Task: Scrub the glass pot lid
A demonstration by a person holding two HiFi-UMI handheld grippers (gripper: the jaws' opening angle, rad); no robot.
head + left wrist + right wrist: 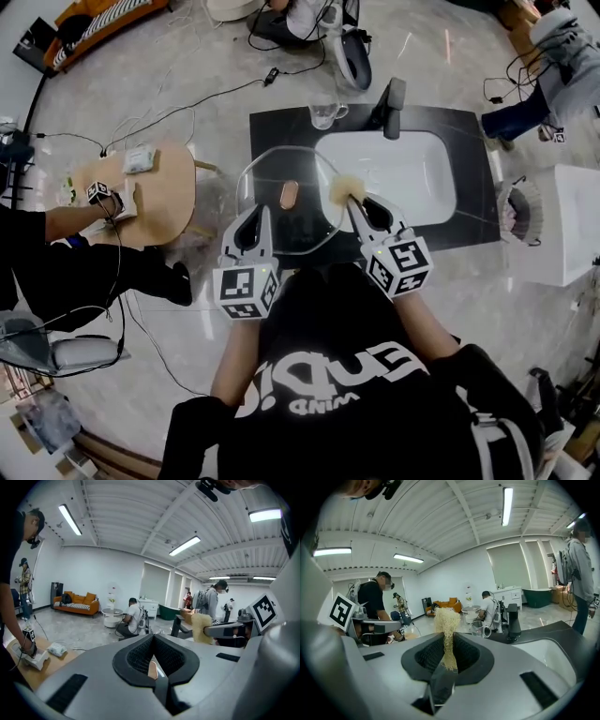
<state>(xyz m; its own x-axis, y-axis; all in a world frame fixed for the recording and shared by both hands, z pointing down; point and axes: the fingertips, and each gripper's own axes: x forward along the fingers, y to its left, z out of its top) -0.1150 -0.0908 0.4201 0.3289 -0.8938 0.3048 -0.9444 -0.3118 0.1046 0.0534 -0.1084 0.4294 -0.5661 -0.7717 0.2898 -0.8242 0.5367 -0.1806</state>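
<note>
The glass pot lid [302, 225], clear with a brown knob [288, 195], hangs level over the black counter's left end. My left gripper [257, 212] is shut on its near left rim. In the left gripper view the lid runs edge-on between the shut jaws [153, 657], and the knob [152, 670] shows just beyond them. My right gripper [354, 202] is shut on a pale yellow fibre scrubber [343, 188], which stands at the lid's right edge. In the right gripper view the scrubber [447, 620] rises from the shut jaws [449, 660].
A white sink [427, 202] sits in the black counter [469, 127], with a dark faucet [392, 105] and a glass mug [324, 114] behind it. A round wooden table [164, 192] stands left, a person's hand on it. Cables cross the floor. A white cabinet [574, 225] stands right.
</note>
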